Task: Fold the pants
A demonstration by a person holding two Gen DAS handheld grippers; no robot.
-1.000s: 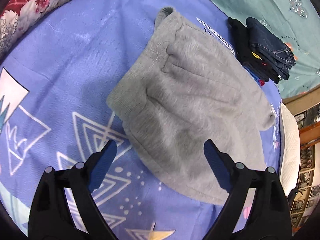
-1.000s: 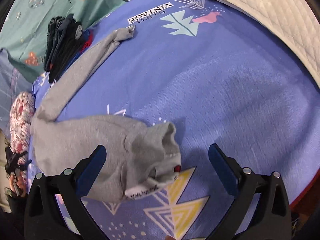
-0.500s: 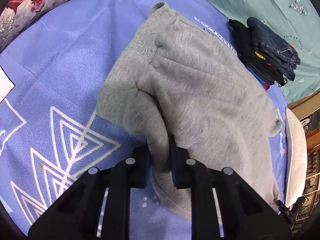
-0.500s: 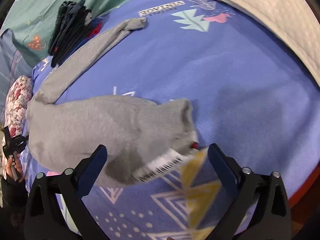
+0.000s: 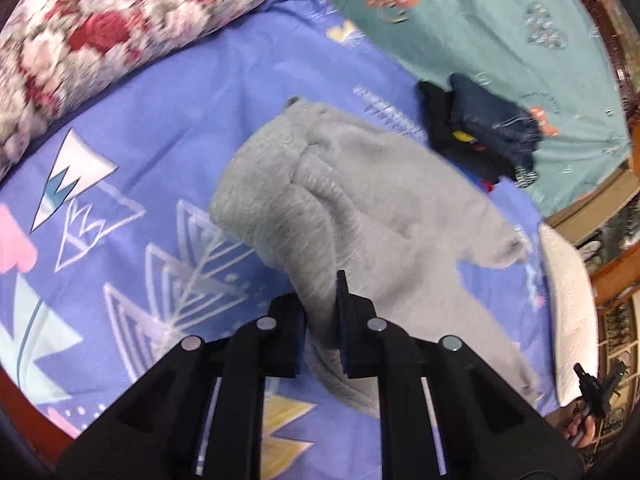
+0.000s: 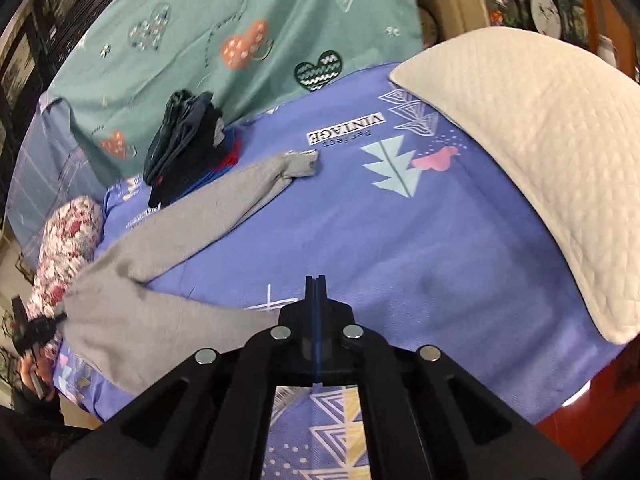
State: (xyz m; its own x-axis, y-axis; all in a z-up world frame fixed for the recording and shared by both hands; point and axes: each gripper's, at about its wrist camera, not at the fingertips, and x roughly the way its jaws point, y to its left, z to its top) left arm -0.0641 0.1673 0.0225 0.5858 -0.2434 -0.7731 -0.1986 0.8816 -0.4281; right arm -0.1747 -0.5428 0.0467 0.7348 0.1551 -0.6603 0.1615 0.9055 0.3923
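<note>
Grey sweatpants [image 5: 380, 208] lie bunched on a blue patterned bedspread [image 5: 140, 140]. My left gripper [image 5: 320, 300] is shut on a thick fold at their near edge, and the cloth rises between the pads. In the right wrist view the pants [image 6: 160, 320] stretch from the far left toward my right gripper [image 6: 316, 284]. That gripper's jaws are shut, and the grey cloth runs in under their left side. One leg [image 6: 240, 184] trails back to a cuff near the "VINTAGE" print. The left gripper [image 6: 32, 328] shows small at the pants' left end.
A stack of dark folded clothes [image 5: 480, 128] sits beyond the pants on a teal sheet [image 5: 480, 20]. At the far left lies a floral pillow [image 5: 100, 32]. A white quilted pillow [image 6: 540, 152] fills the right side. The bed's red-brown edge [image 6: 580, 408] runs close below.
Both grippers went from wide open to shut on the pants' near edge and rose, lifting and stretching the cloth. The label end that lay between the right jaws is now out of sight.
</note>
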